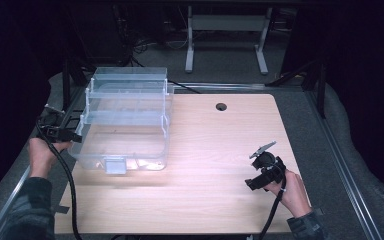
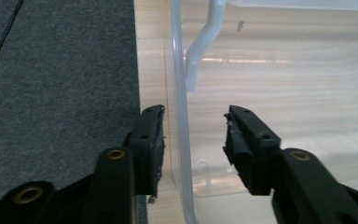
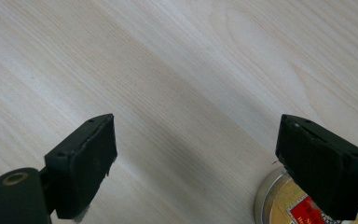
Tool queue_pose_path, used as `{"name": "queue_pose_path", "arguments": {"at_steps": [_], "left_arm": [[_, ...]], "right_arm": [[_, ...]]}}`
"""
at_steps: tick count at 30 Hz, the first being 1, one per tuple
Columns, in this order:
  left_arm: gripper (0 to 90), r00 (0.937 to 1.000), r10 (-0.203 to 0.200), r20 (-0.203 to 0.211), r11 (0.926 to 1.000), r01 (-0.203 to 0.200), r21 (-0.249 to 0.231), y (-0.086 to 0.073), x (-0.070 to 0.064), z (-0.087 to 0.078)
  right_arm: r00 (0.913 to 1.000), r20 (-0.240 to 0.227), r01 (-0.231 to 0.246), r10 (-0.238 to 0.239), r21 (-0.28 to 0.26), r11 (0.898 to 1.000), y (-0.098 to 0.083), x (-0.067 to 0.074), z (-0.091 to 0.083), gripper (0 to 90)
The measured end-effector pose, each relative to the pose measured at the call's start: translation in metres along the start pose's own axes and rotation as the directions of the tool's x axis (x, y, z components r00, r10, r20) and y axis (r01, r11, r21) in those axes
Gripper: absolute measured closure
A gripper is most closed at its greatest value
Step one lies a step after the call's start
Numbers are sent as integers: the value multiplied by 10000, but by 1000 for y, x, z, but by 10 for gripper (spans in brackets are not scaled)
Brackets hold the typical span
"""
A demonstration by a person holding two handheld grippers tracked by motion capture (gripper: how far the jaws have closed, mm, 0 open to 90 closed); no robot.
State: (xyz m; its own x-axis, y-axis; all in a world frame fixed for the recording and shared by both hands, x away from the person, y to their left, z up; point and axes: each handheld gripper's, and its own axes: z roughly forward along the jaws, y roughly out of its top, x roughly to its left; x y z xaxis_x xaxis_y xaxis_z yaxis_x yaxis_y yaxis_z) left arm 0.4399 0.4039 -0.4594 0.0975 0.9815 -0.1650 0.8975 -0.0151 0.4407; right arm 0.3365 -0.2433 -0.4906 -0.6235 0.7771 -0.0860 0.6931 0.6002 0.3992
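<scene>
A clear plastic storage box [image 1: 125,145] with lift-out tiers stands on the left part of the wooden table [image 1: 215,150]. My left gripper [image 1: 77,136] is at the box's left side. In the left gripper view its jaws [image 2: 194,112] straddle the box's thin left wall [image 2: 179,84]: one jaw is outside, the other inside, and a gap shows on both sides, so it is open. My right gripper [image 1: 254,181] hovers over the table's right front. Its jaws [image 3: 198,126] are wide apart over bare wood. A round gold tin [image 3: 279,205] peeks out under its right jaw.
A white hinge arm [image 2: 200,46] runs up the inside of the box wall. Grey carpet [image 2: 60,84] borders the table on the left. A cable hole [image 1: 221,106] sits at the table's far edge. A metal frame [image 1: 227,35] stands beyond the table.
</scene>
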Motion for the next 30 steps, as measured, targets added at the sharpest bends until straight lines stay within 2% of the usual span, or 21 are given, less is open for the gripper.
{"name": "queue_pose_path", "arguments": {"at_steps": [2,3,5,6,8,9,11,12,14,17,19,21,26,30], "left_arm": [[599,10000,-20,29,10000,20,29,0,0,2],[653,10000,-18,33,10000,18,38,-1,0,4],[712,9993,266,-273,9994,-260,237,-2,-3,9],[730,9992,269,-289,9991,-259,321,-2,-3,12],[763,9992,104,-377,9999,-99,133,-4,-1,14],[818,9993,63,-373,10000,-61,66,-5,0,14],[837,9992,186,-365,9997,-192,-175,-8,2,14],[837,9991,246,-348,9993,-256,-267,-10,2,14],[837,9994,286,-172,9987,-293,-418,-12,3,14],[834,9990,411,183,9983,-403,-416,-14,2,14],[832,9987,467,195,9980,-459,-430,-14,1,14],[828,9977,641,217,9965,-628,-543,-17,-3,15],[814,9944,1032,244,9936,-1020,-479,-20,-12,14],[808,9927,1186,237,9919,-1174,-486,-21,-17,15]], "right_arm": [[10000,49,-18,18,-37,10000,0,0,0,120],[10000,54,-7,8,-76,10000,-1,0,0,121],[10000,26,2,-2,-39,10000,-2,0,0,125],[10000,81,1,-1,-49,10000,-2,-1,0,124],[9999,108,-5,6,-42,10000,-2,-1,0,126],[9999,103,-45,46,-65,10000,-3,-3,-1,127],[9999,138,-93,95,-88,9999,-4,-3,-3,128],[9999,51,-108,108,-14,9999,-5,-4,-3,129],[9998,173,-134,136,-103,9999,-5,-5,-3,130],[9994,270,-222,224,-62,9997,-7,-9,-4,130],[9995,166,-257,259,-143,9996,-8,-10,-5,130],[9993,252,-282,285,-116,9995,-9,-11,-6,131],[9988,330,-371,373,-63,9993,-11,-13,-8,131],[9984,361,-424,429,-138,9990,-11,-14,-10,131]]}}
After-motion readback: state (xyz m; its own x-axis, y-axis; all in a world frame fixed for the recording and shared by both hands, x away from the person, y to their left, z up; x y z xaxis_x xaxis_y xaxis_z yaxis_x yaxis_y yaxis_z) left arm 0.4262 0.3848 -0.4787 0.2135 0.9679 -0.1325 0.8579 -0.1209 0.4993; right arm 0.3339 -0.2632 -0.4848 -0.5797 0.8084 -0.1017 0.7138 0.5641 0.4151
